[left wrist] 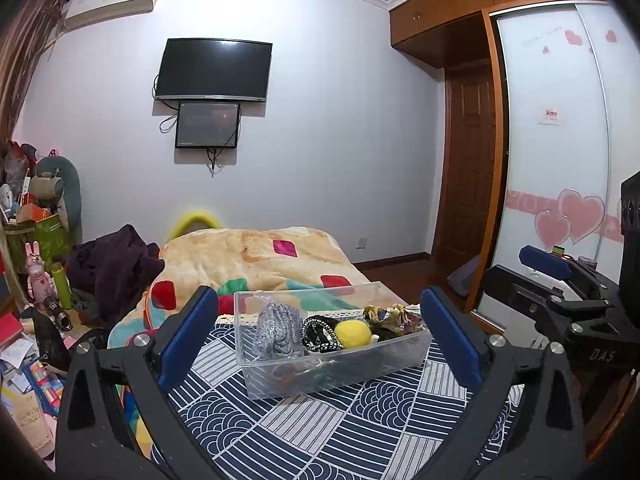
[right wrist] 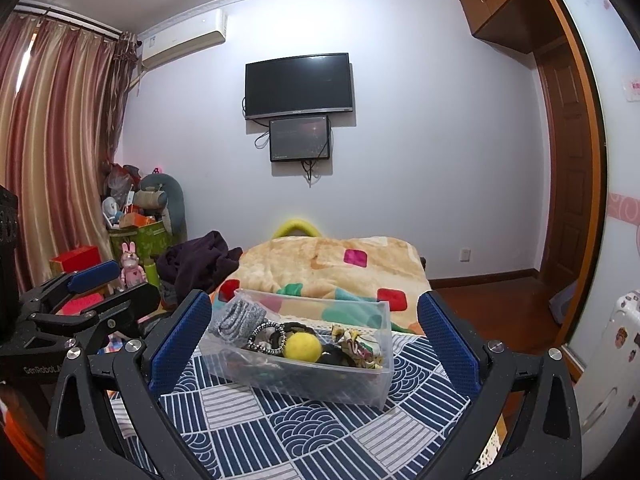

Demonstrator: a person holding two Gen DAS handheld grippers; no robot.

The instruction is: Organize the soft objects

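Clear plastic bin on blue-patterned cloth, near end of bed, w/ grey knit item, yellow ball, hair ties inside. Left gripper & right gripper: jaws wide, empty, bin framed betw. fingers. Blanket beyond, far side.

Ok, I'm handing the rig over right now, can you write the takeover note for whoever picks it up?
Left gripper: open, empty, held back from the bin.
Right gripper: open, empty, also short of it.
Clear plastic bin sits on the blue-and-white patterned cloth on the bed.
Inside: grey knitted bundle, black-and-white braided band, yellow felt ball, patterned fabric scrunchies.
Done: every soft item in view is in the bin.
Left: possibly only tidying; nothing loose on the cloth.
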